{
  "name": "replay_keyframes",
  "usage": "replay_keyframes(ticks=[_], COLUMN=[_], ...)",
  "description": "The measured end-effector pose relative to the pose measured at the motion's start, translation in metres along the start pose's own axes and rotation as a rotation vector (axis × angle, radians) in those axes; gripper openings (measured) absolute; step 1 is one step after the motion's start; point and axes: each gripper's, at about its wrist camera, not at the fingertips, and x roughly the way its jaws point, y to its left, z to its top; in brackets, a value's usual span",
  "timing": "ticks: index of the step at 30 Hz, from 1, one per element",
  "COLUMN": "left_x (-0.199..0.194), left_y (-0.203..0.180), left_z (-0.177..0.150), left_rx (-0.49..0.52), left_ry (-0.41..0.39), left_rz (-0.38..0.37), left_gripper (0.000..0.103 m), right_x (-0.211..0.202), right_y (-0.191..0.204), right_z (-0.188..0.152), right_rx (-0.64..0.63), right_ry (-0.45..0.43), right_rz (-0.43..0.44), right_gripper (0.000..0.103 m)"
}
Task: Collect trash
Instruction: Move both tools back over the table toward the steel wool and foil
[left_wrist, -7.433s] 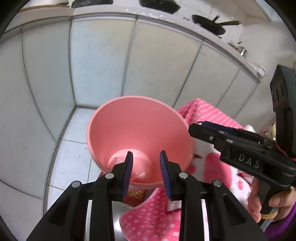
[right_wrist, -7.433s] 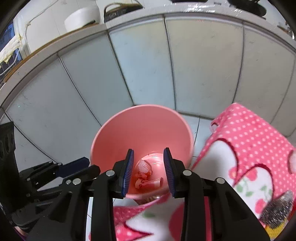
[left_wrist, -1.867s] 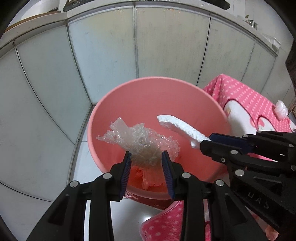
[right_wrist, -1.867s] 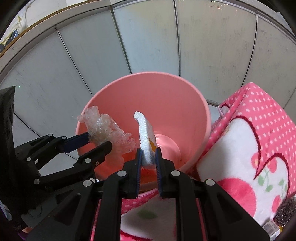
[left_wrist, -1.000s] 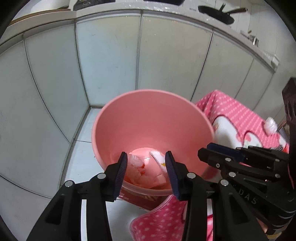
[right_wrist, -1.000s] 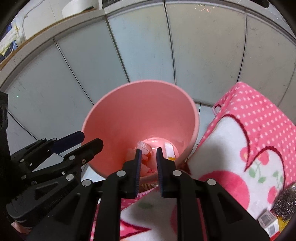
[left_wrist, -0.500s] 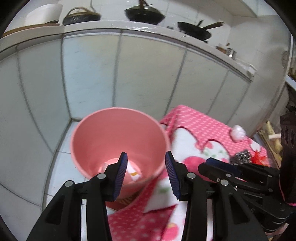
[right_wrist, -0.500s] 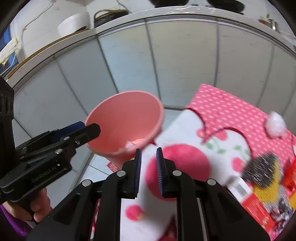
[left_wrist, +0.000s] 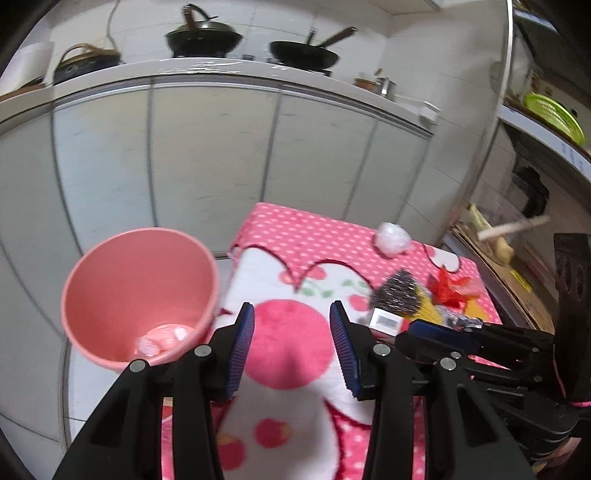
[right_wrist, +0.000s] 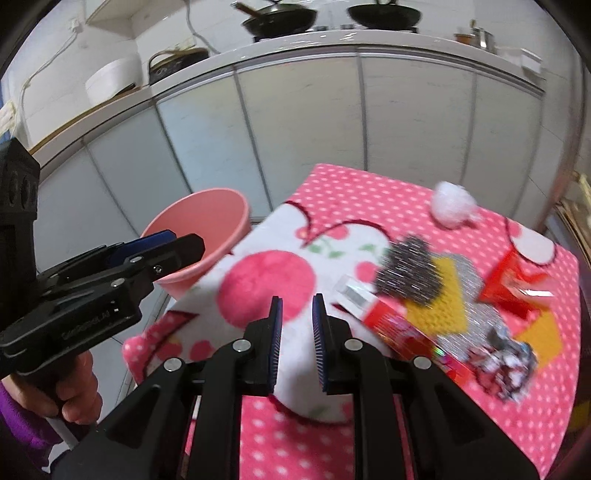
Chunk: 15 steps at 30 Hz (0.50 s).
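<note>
A pink bin (left_wrist: 122, 280) stands on the floor left of a table with a pink dotted cloth (left_wrist: 295, 240); bits of trash lie at its bottom. It also shows in the right wrist view (right_wrist: 207, 221). On the cloth lie a white crumpled ball (right_wrist: 452, 206), a steel scourer (right_wrist: 410, 273), a red box (right_wrist: 402, 328), a red wrapper (right_wrist: 517, 284) and a crumpled foil wrapper (right_wrist: 506, 358). My left gripper (left_wrist: 291, 347) is open and empty above the cloth. My right gripper (right_wrist: 297, 343) is partly open and empty, left of the trash pile.
White cabinet doors (left_wrist: 207, 155) run behind the bin and table, with pans (left_wrist: 203, 37) on the counter above. A metal pole (left_wrist: 495, 110) and shelves stand at the right. A yellow cloth (right_wrist: 443, 295) lies under the scourer.
Both grippers dropped their trash into the bin, then swung right and back over the table. The right gripper's jaws have opened slightly.
</note>
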Motion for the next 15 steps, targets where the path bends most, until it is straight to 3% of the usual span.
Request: replay_keyframes(ticks=[12,13,15], left_x=[0.028,0.032,0.04], left_y=[-0.059,-0.062,-0.07], left_z=[0.003,0.004,0.007], left_rx=[0.124,0.131,0.146], left_ry=[0.047,0.056,0.077], left_rz=[-0.105,-0.117,-0.146], left_gripper=[0.042,0.042,0.042], right_x=[-0.045,-0.046,-0.048], right_y=[-0.078,-0.084,-0.097], right_z=[-0.036,-0.037,-0.042], right_rx=[0.126,0.137,0.163], right_ry=[-0.047,-0.046,-0.049], right_rz=[-0.14,-0.144,-0.153], right_gripper=[0.017,0.019,0.038])
